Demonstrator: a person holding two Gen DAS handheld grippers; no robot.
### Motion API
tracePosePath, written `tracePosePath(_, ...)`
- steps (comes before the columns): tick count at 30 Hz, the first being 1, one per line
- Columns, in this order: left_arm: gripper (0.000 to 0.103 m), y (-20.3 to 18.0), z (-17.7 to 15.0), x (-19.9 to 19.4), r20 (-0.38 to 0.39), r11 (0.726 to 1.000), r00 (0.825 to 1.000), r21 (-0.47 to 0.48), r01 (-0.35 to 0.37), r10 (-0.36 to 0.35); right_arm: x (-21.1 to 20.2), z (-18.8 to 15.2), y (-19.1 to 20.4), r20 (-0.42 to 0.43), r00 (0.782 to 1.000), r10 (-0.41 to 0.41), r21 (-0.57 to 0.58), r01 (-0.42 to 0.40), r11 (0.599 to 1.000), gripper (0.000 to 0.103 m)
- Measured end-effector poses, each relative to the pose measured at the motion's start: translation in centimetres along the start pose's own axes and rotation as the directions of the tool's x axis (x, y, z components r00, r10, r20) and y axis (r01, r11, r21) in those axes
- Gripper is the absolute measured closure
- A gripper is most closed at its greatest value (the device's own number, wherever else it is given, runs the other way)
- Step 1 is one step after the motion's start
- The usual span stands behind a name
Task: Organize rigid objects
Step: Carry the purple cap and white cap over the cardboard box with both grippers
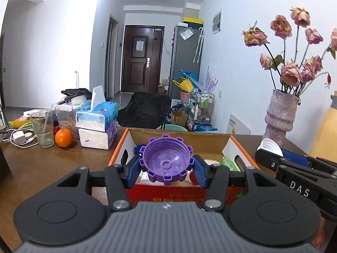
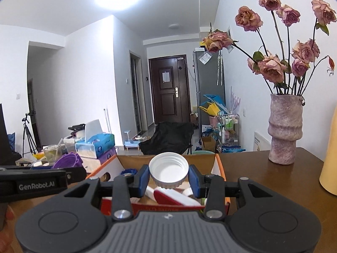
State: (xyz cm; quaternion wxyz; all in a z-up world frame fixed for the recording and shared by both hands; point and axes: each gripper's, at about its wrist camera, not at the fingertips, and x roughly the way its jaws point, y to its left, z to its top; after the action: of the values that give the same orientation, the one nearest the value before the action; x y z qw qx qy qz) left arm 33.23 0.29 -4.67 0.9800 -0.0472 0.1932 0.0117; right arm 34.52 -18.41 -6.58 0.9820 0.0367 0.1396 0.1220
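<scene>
My left gripper (image 1: 166,169) is shut on a purple ridged cap (image 1: 166,160), open side facing the camera, held above the near end of an orange-edged cardboard box (image 1: 240,147). My right gripper (image 2: 168,178) is shut on a white screw cap (image 2: 168,169), also above the box (image 2: 220,164). The box holds several small items, among them a blue lid (image 2: 128,171) and a red-and-white piece (image 2: 174,197). The right gripper (image 1: 271,152) with the white cap (image 1: 270,145) shows at the right of the left wrist view. The purple cap (image 2: 67,161) shows at the left of the right wrist view.
On the brown table (image 1: 42,168) left of the box stand stacked tissue boxes (image 1: 96,124), an orange (image 1: 63,137), a glass with a straw (image 1: 43,128) and a charger with cables (image 1: 20,137). A pink vase of dried roses (image 2: 284,130) stands right of the box.
</scene>
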Motion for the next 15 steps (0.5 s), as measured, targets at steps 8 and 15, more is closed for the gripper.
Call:
tracePosePath(8,0.049,0.4,2.4,2.0,0.040,0.999,0.999,-0.041,-0.020,0.021,2.1,1.4,-0.4,0.025,1.000,-0.005,0.017,0.004,1.000,0.064)
tracePosePath(15,0.049,0.8,3.6,4.7,0.034,0.998,0.999,-0.052,-0.039,0.041,4.1,2.2,-0.9,0.032,0.999,-0.011,0.019,0.010,1.000,0.064)
